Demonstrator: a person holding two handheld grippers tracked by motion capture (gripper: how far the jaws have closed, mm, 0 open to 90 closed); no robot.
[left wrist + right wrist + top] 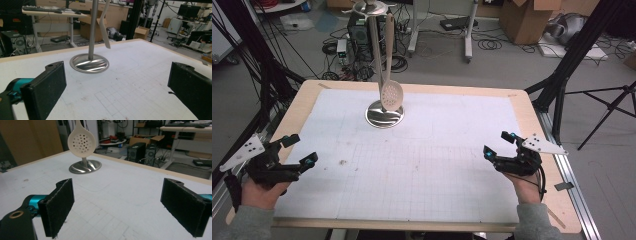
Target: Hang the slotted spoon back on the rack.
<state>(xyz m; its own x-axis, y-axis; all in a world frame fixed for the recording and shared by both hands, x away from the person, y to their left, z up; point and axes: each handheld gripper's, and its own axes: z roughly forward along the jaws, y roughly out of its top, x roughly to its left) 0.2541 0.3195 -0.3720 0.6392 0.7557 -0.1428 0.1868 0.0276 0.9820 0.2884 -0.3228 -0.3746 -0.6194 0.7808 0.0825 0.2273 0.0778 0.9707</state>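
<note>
In the high view, the left gripper (298, 150) and right gripper (497, 144) rest low at the near corners of the white gridded mat (437, 165), both with jaws spread and empty, well apart from the slotted spoon (391, 94), which hangs from a steel stand (384, 114) at the far middle. A good approach, I judge, comes in level at the spoon's handle rather than its bowl, lifting it off the hook without tipping the stand. In the left gripper view, the stand's base is a polished, shallow disc (89, 63) with a slim round post. In the right gripper view, the spoon's bowl (81, 143) is matte cream, oval and perforated; the pads (61, 205) look felt-like.
</note>
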